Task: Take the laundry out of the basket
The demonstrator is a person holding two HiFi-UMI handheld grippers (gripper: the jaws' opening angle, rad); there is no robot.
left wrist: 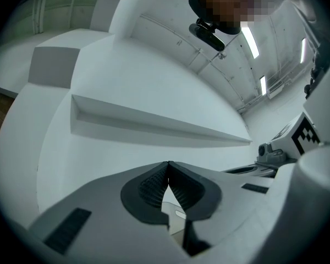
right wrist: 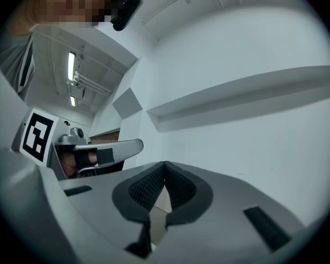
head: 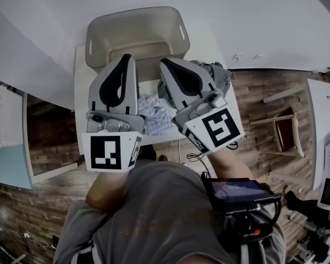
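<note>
Laundry (head: pixel 155 113) out of the basket (head: pixel 135 34) and on the white table (head: pixel 81 76), two pieces by count in the head view. One checked cloth (head: pixel 153 108), pale blue and white, crumpled into soft folds; lies between the two claws and partly hidden under them, near the table's front edge. One grey cloth (head: pixel 220 76), darker, bunched in a heap at the table's right side, just beside the right claw (head: pixel 163 62). One basket, beige plastic, rectangular with rounded corners and a handle slot in each short side; stands at the table's far end against the white wall (head: pixel 236 15), behind the checked cloth, with smooth inner walls in plain sight and its front part covered by the claw tips. Two claws, one in each hand, side by side over the table and pointing toward the basket, each with one marker cube (head: pixel 106 152) at its rear. Left claw (head: pixel 126 56) (left wrist: pixel 168 164) with jaws pressed together, ribbed black pads meeting at the tip, nothing clamped between them. Right claw (right wrist: pixel 165 164) likewise closed tip to tip on nothing, angled a little toward the right in the head view. Ahead in each gripper view, only white wall and one ledge (left wrist: pixel 154 120), plus the other claw at the side.
</note>
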